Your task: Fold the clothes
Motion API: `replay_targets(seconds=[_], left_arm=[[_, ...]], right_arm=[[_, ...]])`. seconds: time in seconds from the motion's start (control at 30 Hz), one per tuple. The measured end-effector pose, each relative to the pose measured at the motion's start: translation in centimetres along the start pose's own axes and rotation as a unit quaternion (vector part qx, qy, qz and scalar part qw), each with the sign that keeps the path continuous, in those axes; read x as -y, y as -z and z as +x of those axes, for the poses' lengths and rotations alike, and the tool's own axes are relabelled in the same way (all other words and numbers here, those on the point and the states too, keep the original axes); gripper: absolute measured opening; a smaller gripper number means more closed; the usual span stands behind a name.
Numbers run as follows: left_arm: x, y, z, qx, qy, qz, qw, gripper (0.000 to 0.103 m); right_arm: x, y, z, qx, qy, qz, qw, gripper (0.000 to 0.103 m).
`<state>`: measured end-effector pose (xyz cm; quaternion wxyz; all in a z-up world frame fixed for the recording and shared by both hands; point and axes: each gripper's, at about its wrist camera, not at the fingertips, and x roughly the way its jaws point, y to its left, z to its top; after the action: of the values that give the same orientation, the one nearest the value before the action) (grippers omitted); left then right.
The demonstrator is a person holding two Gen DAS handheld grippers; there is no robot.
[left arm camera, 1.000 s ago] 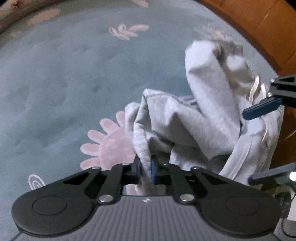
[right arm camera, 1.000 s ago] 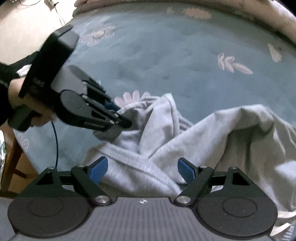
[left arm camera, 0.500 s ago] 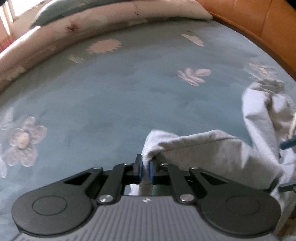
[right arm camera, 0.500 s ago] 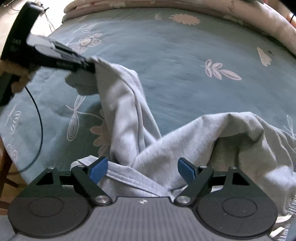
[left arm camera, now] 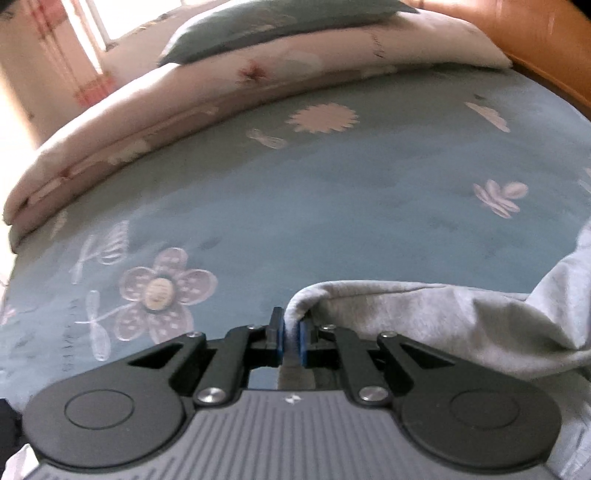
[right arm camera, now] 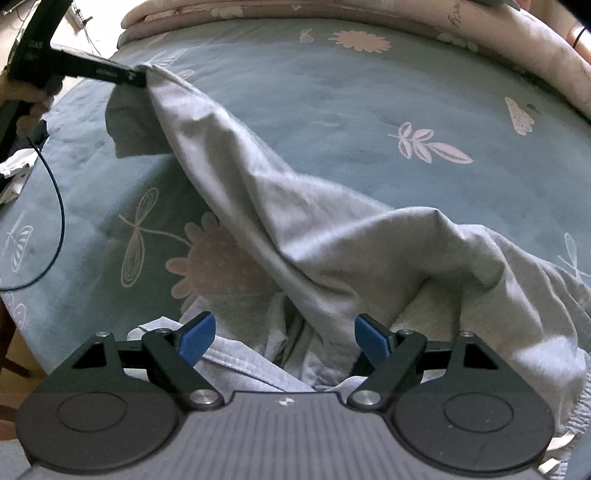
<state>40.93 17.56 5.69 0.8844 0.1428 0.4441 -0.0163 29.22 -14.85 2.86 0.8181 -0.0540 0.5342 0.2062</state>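
- Pinching tight, the left gripper (left arm camera: 291, 334) has its fingers (left arm camera: 303, 341) shut on an edge of the grey garment (right arm camera: 332, 236).
- From that pinch the cloth stretches up off the bed (right arm camera: 332, 96).
- Spread wide, the right gripper (right arm camera: 284, 338) grips nothing.
- It hangs over the bunched part near the bed's edge.
- Beyond lie a folded quilt (left arm camera: 147, 107) and pillow (left arm camera: 266, 29).
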Motion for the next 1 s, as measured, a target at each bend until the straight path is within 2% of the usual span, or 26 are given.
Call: replay_targets(seconds=[0.13,0.3,0.63,0.83,1.0], left_arm=[[-1.4,-0.6,-0.4,0.008,-0.027,-0.001,0.9996,0.006],[-2.4,-1.6,-0.8,0.018,-0.042,-0.005,0.999,0.007],[-2.2,-3.9,0.8,0.017,-0.046,0.009,0.9988,0.007],[-2.1,-5.3,2.6,0.009,-0.046,0.002,0.9989,0.007],[-1.8,-5.7,3.6,-0.002,-0.053,0.016,0.9984,0.008]], right_arm=[[0.3,0.0,0.0,0.0,0.004,0.002,1.0,0.086],[0.5,0.1,-0.2,0.001,0.008,0.003,1.0,0.086],[1.5,-0.2,-0.4,0.009,0.026,0.002,1.0,0.086],[3.8,-1.0,-0.6,0.011,0.052,-0.014,0.999,0.086],[8.6,-2.7,-0.8,0.015,0.1,-0.063,0.993,0.085]])
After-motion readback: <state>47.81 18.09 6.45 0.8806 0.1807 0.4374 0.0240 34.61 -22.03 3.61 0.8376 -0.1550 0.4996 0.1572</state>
